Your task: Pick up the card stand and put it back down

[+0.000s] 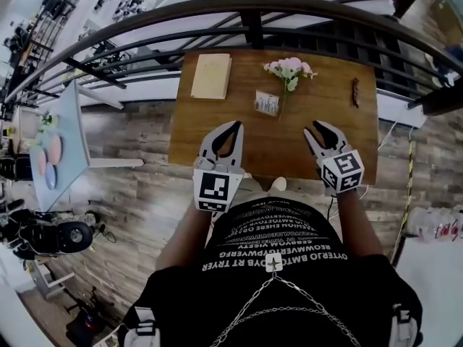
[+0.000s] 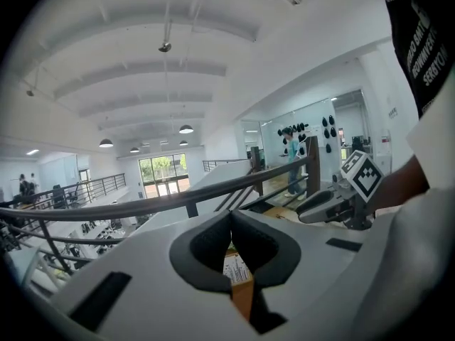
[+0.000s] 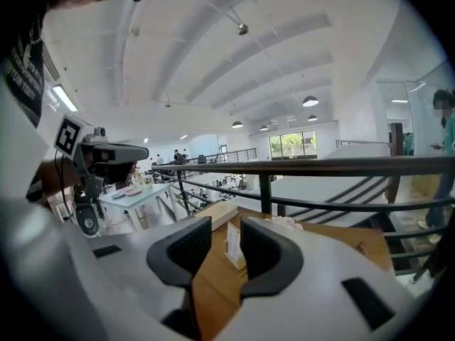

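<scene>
The card stand, a small upright holder with a printed card, stands on the wooden table a little behind both grippers. My left gripper hovers over the table's near part with its fingertips touching and nothing between them. In the left gripper view, the card stand shows through the hollow below the meeting tips of the left gripper. My right gripper is to the right, open and empty. The right gripper view shows the card stand far ahead through the gap of the right gripper.
A pale book lies at the table's back left, and a small bunch of pink flowers lies just behind the card stand. A small dark object is at the back right. A dark railing runs behind the table. A light blue table stands at the left.
</scene>
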The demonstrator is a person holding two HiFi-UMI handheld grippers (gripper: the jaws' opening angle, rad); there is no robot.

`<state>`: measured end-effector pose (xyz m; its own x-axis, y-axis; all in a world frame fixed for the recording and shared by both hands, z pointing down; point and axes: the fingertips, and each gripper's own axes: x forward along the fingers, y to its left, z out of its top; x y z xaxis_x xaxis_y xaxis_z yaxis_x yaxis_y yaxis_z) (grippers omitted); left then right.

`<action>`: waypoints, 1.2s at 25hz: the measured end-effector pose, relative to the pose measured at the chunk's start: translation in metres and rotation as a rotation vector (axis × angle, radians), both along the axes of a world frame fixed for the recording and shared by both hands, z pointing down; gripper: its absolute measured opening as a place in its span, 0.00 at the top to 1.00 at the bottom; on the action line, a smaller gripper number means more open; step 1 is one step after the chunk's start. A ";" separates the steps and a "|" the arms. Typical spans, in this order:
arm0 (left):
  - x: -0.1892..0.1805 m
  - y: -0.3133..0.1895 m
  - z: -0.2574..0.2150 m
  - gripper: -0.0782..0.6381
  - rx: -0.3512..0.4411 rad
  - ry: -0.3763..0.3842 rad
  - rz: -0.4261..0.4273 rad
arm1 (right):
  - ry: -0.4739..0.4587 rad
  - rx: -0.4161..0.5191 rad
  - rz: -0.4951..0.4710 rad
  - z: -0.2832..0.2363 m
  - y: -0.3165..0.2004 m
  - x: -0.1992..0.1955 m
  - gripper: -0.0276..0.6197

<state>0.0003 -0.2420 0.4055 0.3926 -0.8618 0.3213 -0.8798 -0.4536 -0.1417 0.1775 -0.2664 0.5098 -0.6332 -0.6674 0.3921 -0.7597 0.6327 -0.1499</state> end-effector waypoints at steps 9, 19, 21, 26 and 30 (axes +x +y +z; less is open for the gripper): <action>-0.019 -0.021 0.001 0.85 -0.001 0.002 -0.032 | 0.000 -0.144 -0.037 0.080 -0.023 -0.020 0.75; -0.040 -0.080 0.011 0.85 -0.042 0.012 0.029 | 0.056 -0.292 -0.032 0.145 -0.061 -0.048 0.73; -0.044 -0.095 0.015 0.85 -0.049 0.015 0.041 | 0.056 -0.322 -0.028 0.158 -0.071 -0.054 0.73; -0.054 -0.127 0.029 0.85 -0.077 0.025 0.063 | 0.062 -0.392 -0.010 0.192 -0.094 -0.071 0.71; -0.066 -0.144 0.040 0.85 -0.105 0.024 0.062 | 0.109 -0.417 -0.041 0.218 -0.103 -0.085 0.69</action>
<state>-0.0661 -0.3865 0.4456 0.4528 -0.7977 0.3983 -0.8520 -0.5188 -0.0704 0.0925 -0.3695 0.7282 -0.5960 -0.4126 0.6889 -0.7607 0.5648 -0.3199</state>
